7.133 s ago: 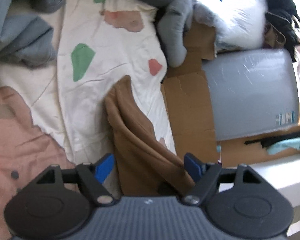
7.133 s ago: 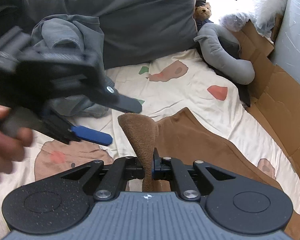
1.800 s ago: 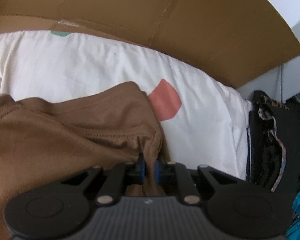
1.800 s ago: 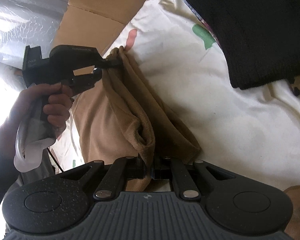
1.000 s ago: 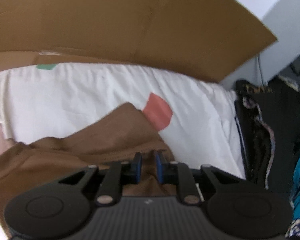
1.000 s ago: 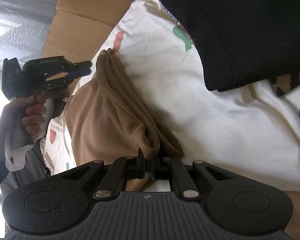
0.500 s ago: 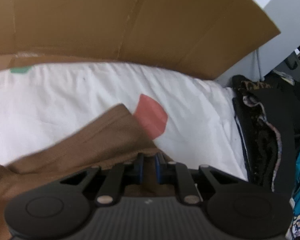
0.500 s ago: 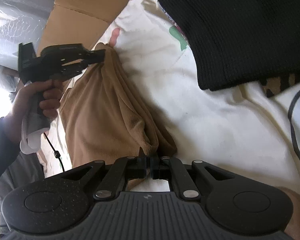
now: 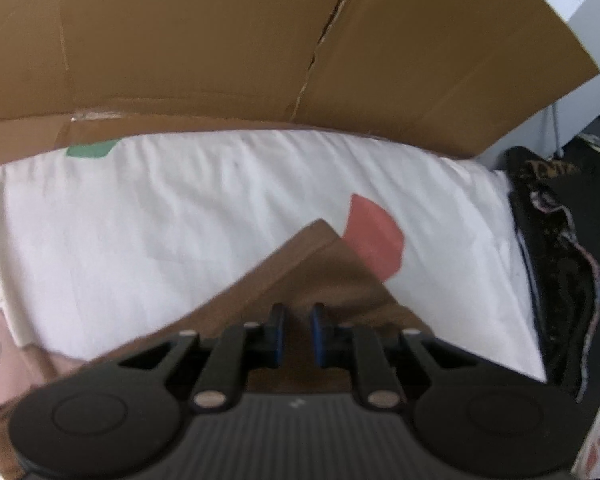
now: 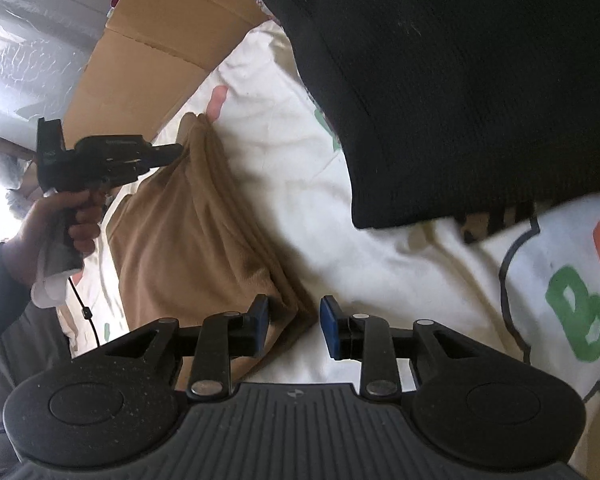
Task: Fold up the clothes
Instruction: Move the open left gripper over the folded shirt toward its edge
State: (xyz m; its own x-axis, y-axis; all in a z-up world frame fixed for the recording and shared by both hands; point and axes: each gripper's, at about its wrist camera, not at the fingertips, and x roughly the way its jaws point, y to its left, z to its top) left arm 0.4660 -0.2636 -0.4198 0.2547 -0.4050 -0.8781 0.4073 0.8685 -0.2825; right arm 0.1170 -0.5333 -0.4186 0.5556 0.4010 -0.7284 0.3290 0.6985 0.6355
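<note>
Cardboard (image 9: 220, 40) behind patterned sheet (image 9: 180, 208) (black knit (image 10: 460, 80) nearby).

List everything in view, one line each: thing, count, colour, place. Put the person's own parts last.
brown garment: one, brown, folded on the sheet, running from the left gripper to the right gripper
bed sheet: one, white with red, green and pink patches, under the garment
cardboard: one sheet, tan, standing along the far edge of the bed
black knit fabric: one, black, on the sheet to the right
white printed cloth: one, white with green and orange letters, lower right
left gripper: one, black with blue pads, shut on the garment's corner
right gripper: one, black with blue pads, jaws just opened, garment end between them unpressed
hand: one, holding the left gripper's handle
</note>
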